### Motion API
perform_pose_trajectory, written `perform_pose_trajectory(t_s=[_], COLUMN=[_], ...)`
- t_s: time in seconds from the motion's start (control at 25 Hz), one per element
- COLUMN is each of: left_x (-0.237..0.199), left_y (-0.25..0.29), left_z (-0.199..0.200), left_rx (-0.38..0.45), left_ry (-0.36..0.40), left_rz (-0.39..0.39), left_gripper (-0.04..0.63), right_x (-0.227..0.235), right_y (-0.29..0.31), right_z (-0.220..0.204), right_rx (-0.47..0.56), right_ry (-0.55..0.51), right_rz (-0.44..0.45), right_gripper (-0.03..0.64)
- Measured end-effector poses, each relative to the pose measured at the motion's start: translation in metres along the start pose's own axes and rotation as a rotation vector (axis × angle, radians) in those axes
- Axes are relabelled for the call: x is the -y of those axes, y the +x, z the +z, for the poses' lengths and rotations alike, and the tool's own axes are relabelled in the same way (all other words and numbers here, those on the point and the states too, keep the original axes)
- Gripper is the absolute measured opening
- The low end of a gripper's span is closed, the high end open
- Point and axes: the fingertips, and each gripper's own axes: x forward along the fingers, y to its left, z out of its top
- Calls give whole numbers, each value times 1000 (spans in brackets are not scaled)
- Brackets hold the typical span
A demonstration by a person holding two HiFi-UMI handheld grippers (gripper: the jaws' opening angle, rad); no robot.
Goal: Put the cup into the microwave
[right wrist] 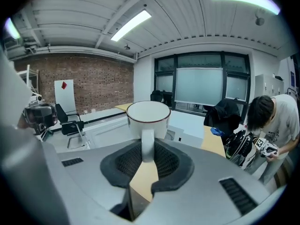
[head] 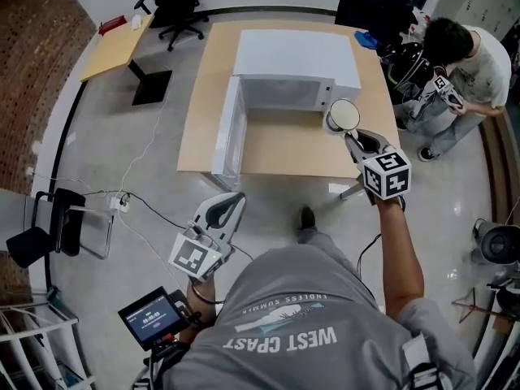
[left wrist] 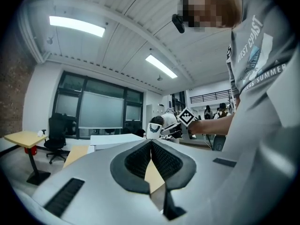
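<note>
Cup (right wrist: 148, 117) gripped by handle in right gripper (right wrist: 147, 150), held upright just ahead of jaws. Left gripper (left wrist: 151, 146) clenched, empty. Step: carry toward microwave (head: 296, 75), door (head: 227, 136) open. Next: advance cup level into cavity (head: 280, 94) ahead, clearing door.

grey tee, two pale grey grippers with marker cubes

the person wears a grey short-sleeved t-shirt (head: 325, 331) with white lettering, "west coast" and "endless summer", around a pale blue and white emblem, and a dark shoe (head: 306, 216). the left gripper (head: 239, 196) and right gripper (head: 349, 135) share a smooth light grey shell with slotted vents, and black ribbed pads line the jaws. each carries a white marker cube (head: 195, 256) printed with black squares. a small black screen unit (head: 152, 315) sits by the left one.
</note>
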Motion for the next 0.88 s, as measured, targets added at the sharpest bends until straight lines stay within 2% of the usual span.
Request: perform_pose_trajectory(t_s=[0.48,0.88], left_x=[-29,-67], left_y=[-64,-61], left_z=[0,-8], left_rx=[28,-41], left_ry=[-10,-51], left_rz=[103,196], left_gripper=[21,21], right_x=[-70,-60], right_y=[51,164], right_z=[16,-7], right_rx=[-36,-157], right_ry=[-19,29], right_rz=[84,146], right_gripper=[67,67])
